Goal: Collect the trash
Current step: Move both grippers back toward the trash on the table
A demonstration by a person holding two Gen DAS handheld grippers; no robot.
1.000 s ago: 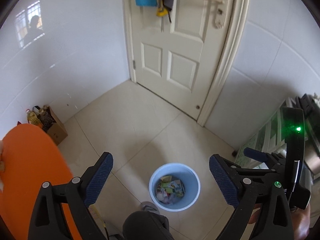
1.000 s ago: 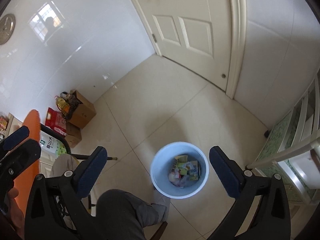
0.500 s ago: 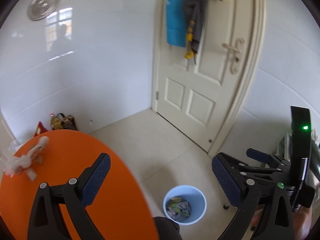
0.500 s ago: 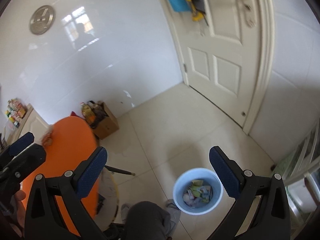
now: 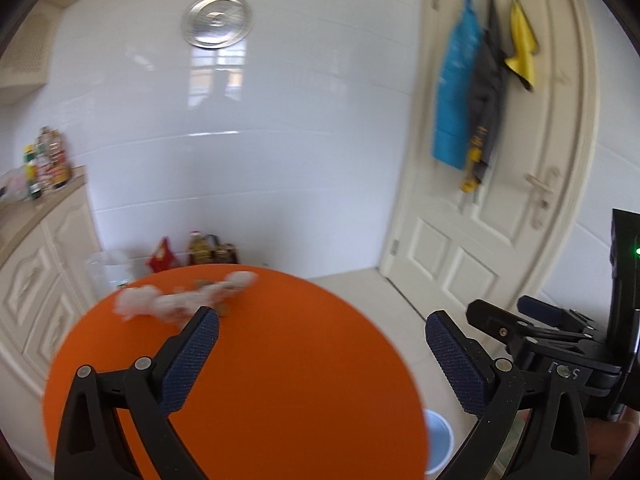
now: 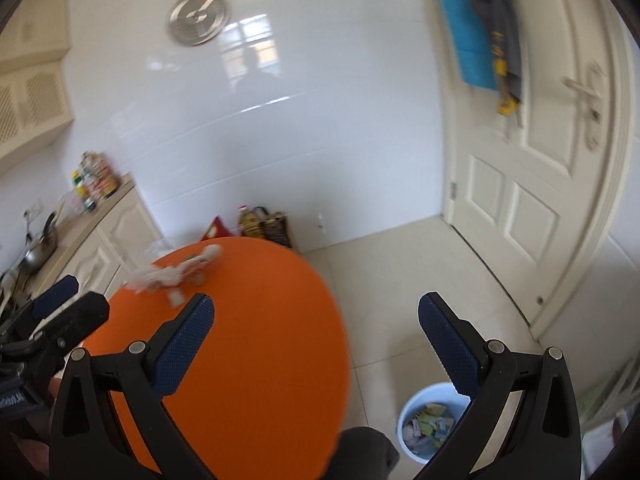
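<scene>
Crumpled white tissue trash (image 5: 176, 300) lies in a blurred row at the far edge of the round orange table (image 5: 260, 380); it also shows in the right wrist view (image 6: 176, 270) on the table (image 6: 248, 360). A pale blue bin (image 6: 430, 420) with several wrappers inside stands on the floor right of the table; only its rim (image 5: 440, 440) shows in the left wrist view. My left gripper (image 5: 320, 356) is open and empty above the table. My right gripper (image 6: 316, 340) is open and empty, over the table's right edge.
A white door (image 5: 500, 200) with hung blue, grey and yellow cloths stands at the right. Cream cabinets (image 6: 100, 248) with bottles and a pan run along the left. Bags and a box (image 6: 264, 226) sit on the floor behind the table. My knee (image 6: 364, 452) is beside the bin.
Both grippers have swung up and left from over the bin to over the orange table. The tissue trash has come into view ahead. Both stay open and empty.
</scene>
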